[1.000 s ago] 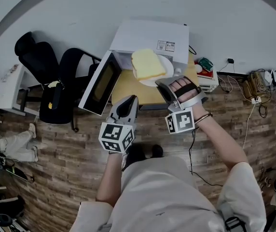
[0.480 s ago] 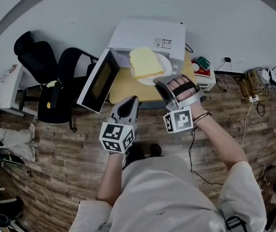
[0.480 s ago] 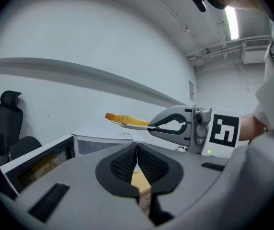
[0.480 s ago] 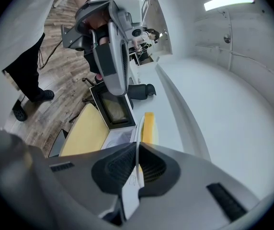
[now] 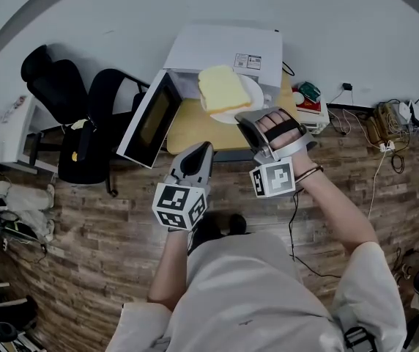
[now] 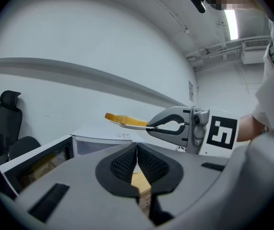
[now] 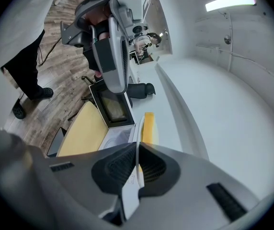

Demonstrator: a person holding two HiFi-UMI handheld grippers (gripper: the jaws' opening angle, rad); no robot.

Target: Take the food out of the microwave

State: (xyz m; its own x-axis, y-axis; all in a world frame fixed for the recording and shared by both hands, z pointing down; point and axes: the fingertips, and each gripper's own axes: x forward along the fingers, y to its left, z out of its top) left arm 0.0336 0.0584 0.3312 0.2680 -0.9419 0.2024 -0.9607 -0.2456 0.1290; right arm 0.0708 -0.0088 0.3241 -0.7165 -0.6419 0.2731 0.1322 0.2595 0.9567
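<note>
The right gripper (image 7: 137, 164) has its fingers (image 7: 118, 169) shut narrow on the near rim of the plate (image 5: 252, 98). The bread (image 5: 223, 89) lies flat on top. Plate and bread hang in the air in front of the microwave (image 5: 224, 50), clear of the cavity and above the yellow surface (image 5: 186, 129). The left gripper (image 6: 137, 161) holds nothing; its fingers (image 6: 123, 166) are pressed together, low and near the body.

The food looks to be out, so I judge the step in hand to be carrying it to a resting place.

- The grip is on one edge only, so the far side of the plate will want to sag. Hold the wrist firm and the plate level, as it looks from the left gripper view.
- The bread lies loose, so a tilt or a jerk could slide it off. Move slowly.
- Lower the plate straight onto the surface, far rim and near rim together. Let go only once it rests flat.
- The open door (image 5: 149, 119) stands at the left, so bring the plate down to the right of it.
- The free left gripper could steady the opposite rim if the plate wobbles.
</note>
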